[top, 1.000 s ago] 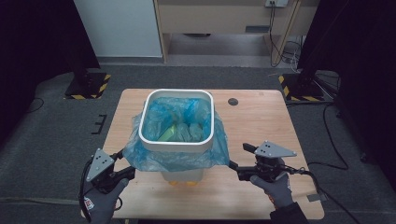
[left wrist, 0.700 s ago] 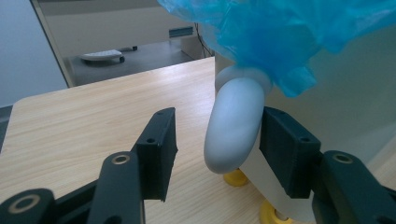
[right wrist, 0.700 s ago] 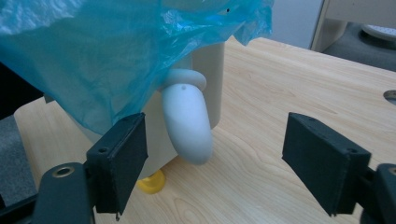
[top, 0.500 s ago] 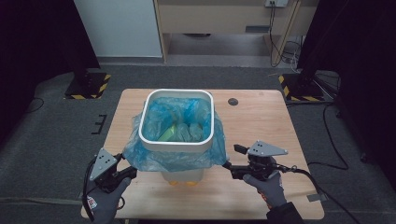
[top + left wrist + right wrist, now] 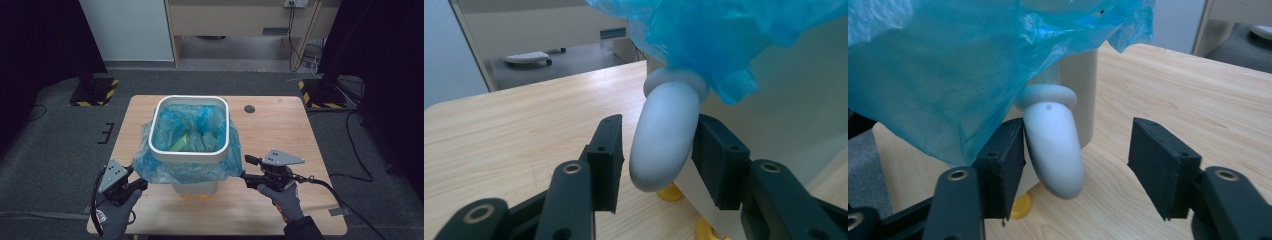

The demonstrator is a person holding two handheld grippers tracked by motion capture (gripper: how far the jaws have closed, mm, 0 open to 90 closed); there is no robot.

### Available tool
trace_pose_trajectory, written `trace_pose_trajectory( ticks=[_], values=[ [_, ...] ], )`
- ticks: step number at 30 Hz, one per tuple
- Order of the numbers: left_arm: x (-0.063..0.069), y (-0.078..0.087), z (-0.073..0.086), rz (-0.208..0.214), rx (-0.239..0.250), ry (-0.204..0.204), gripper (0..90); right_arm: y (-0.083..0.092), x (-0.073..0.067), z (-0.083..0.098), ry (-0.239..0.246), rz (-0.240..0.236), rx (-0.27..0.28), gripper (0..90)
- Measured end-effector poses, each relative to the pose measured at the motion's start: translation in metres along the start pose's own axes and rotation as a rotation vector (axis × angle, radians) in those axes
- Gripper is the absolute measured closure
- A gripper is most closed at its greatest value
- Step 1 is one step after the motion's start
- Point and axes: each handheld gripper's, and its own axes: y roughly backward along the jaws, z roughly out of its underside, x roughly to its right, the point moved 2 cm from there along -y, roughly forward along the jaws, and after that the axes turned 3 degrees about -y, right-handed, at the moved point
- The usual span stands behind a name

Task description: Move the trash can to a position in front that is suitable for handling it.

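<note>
1. The left gripper (image 5: pixel 654 160) has its jaws at a middling gap around the bin's white side handle (image 5: pixel 664 135). The right-hand finger (image 5: pixel 719 160) touches or nearly touches the handle; the other stands just clear of it. The jaws have just been closing.
2. The right gripper (image 5: pixel 1075 167) straddles the opposite handle (image 5: pixel 1055 150). Its left-hand finger (image 5: pixel 1003 165) lies against the handle and the other finger (image 5: pixel 1163 165) is well apart, so the jaws are fairly wide; they too have just been closing.
3. Just above both sets of fingers hangs the blue bag liner (image 5: pixel 190 167), draped over the rim (image 5: pixel 187 152) and partly covering each handle's root.
4. Behind the handles stands the white bin (image 5: pixel 196 187), between the two grippers on the wooden table (image 5: pixel 280 125), resting on yellow feet (image 5: pixel 671 192).
5. Inside the bin, greenish contents (image 5: pixel 185 142) lie in the liner.
6. Farther off, a dark round spot (image 5: pixel 249 108) sits on the table beyond the bin.
</note>
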Motion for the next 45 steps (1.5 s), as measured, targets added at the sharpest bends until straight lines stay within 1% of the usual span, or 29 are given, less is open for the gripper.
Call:
trace_pose_trajectory(
  ticks=[7, 16, 21, 25, 30, 34, 45],
  values=[
    [0.0005, -0.0011, 0.0000, 0.005, -0.002, 0.001, 59.6, -0.0042, 0.0000, -0.0002, -0.015, -0.024, -0.001, 44.7],
    [0.0014, -0.0020, -0.0001, 0.005, -0.001, 0.008, 60.6, -0.0068, -0.0011, 0.0000, -0.031, -0.051, -0.003, 52.2],
    [0.0010, -0.0021, 0.0000, 0.007, -0.002, 0.007, 60.8, -0.0076, -0.0014, 0.0002, -0.033, -0.057, -0.001, 54.4],
    [0.0011, -0.0023, 0.0001, 0.008, -0.002, 0.007, 61.0, -0.0076, -0.0018, 0.0002, -0.037, -0.067, -0.002, 58.7],
    [0.0008, -0.0027, 0.0009, 0.012, 0.002, 0.010, 61.3, -0.0072, -0.0023, 0.0000, -0.045, -0.092, -0.001, 64.6],
    [0.0009, -0.0031, 0.0013, 0.013, 0.006, 0.013, 61.5, -0.0064, -0.0024, -0.0003, -0.040, -0.098, 0.005, 66.2],
    [0.0022, -0.0046, 0.0022, 0.010, 0.020, 0.029, 61.5, -0.0022, -0.0013, -0.0013, -0.033, -0.104, 0.000, 66.2]
  ],
)
